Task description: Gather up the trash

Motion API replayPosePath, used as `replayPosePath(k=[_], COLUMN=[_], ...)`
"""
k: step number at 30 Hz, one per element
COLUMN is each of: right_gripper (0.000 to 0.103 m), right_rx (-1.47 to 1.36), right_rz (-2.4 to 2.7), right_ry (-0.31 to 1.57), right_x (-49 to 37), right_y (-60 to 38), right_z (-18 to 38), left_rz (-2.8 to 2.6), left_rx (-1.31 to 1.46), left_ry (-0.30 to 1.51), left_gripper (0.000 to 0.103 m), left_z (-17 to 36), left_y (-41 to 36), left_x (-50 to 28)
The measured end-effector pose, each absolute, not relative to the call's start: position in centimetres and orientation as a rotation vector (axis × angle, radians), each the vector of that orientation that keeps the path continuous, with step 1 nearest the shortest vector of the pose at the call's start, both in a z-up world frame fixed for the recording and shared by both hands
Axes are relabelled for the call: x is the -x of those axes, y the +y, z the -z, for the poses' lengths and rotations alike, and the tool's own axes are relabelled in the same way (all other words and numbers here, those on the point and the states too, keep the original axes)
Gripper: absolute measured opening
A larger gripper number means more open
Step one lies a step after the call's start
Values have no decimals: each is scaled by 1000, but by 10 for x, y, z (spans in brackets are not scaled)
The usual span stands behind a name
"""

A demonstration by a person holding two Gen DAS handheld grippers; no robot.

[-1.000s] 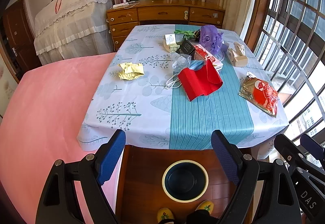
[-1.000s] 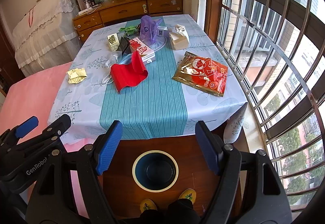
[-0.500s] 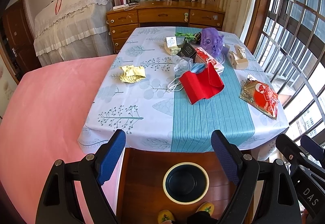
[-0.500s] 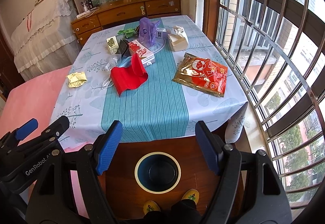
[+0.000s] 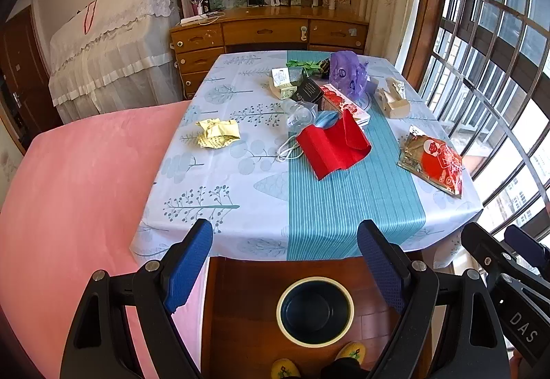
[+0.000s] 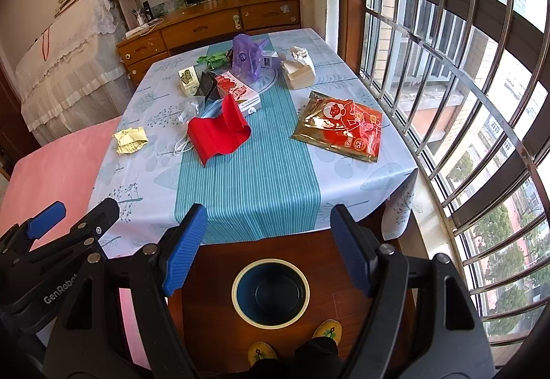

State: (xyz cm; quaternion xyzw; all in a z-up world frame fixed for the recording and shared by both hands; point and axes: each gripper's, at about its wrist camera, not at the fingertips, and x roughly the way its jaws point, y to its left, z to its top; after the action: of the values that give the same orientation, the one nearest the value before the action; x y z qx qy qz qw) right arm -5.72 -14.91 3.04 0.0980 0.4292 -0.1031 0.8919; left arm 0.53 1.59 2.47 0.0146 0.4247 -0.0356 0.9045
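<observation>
**Both grippers hanging wide over the bin, trash waiting on the counter**

The left gripper point(image 5: 285, 262) and right gripper point(image 6: 270, 246) are standing with blue fingers point(image 5: 187, 263) spread wide, holding and touching nothing. Both are tilting down over the round bin point(image 6: 270, 292), which is sitting upright on the wooden floor, mouth up, just before the counter point(image 5: 240, 193). On it are lying a crumpled yellow wrapper point(image 5: 217, 133), a red folded sheet point(image 5: 331, 148) and a red-gold snack bag point(image 6: 340, 129), its long axis running slantwise toward the window. The gripper bodies are reading "DAS" and, apparently, "GenRobo".
</observation>
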Motion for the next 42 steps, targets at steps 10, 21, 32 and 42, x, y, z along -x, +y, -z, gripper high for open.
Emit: replayPosePath(k=[10, 21, 32, 42], right_gripper=[72, 72, 72, 72], right_rx=[-204, -164, -256, -78], right_rz=[243, 312, 249, 33], right_ry=[856, 823, 856, 991], right_x=[61, 44, -44, -153], right_y=[-147, -162, -243, -344], right_z=[-38, -48, -30, 36], left_rz=[150, 227, 176, 54], left_rx=[-41, 24, 3, 202], left_ry=[849, 783, 847, 1129], left_gripper=[88, 88, 88, 88], left_z=[-30, -42, -26, 44], left_y=[13, 4, -43, -57], left_x=[-5, -34, -118, -219])
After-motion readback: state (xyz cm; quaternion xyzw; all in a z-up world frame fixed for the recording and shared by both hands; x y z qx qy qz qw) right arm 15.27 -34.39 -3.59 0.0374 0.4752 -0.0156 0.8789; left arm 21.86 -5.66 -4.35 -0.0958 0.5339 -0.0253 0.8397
